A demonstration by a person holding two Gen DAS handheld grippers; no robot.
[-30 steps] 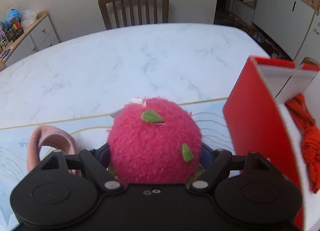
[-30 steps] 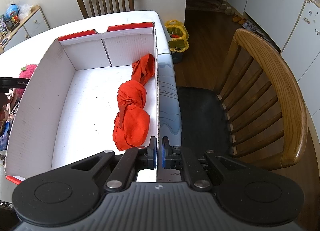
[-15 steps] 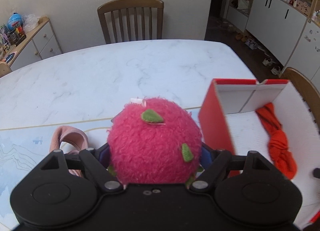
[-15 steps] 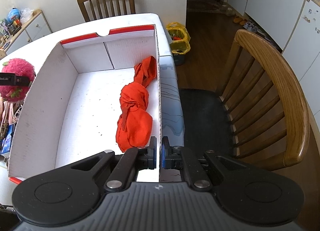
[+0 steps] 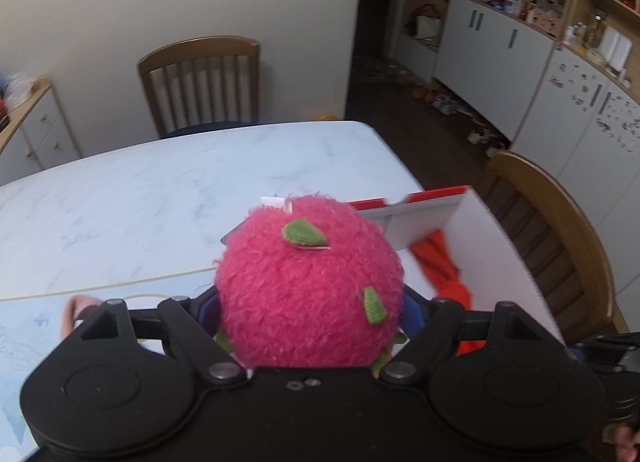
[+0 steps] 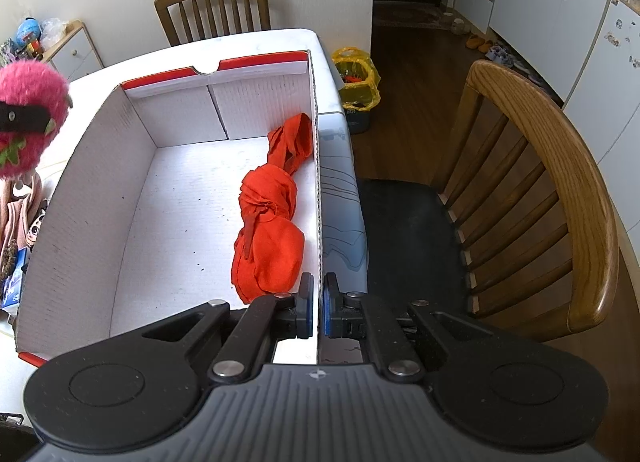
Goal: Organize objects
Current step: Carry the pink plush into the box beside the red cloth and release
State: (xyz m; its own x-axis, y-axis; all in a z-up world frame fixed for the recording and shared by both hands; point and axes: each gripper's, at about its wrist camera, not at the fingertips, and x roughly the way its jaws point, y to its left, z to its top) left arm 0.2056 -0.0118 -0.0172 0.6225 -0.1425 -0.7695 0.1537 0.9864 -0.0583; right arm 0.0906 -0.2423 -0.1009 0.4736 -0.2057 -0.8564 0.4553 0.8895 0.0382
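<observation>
Two grips: left gripper (image 5: pixel 310 316) spread wide around round fuzzy pink plush (image 5: pixel 308 282); right gripper (image 6: pixel 319 312) pinched shut on corrugated box wall (image 6: pixel 319 190).

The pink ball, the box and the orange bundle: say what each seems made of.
Pink ball: plush with shaggy pile and green felt-like patches, probably stuffed.
Box: corrugated cardboard, matte white inside, red outside; fluting shows along its cut edges.
Orange bundle: thin woven cloth, by its knot and soft creases.

A fuzzy pink plush ball (image 5: pixel 308 282) (green felt leaves) fills the frame's centre. An orange cloth (image 6: pixel 272 214) lies bunched along the white box's (image 6: pixel 100 190) right wall.
</observation>
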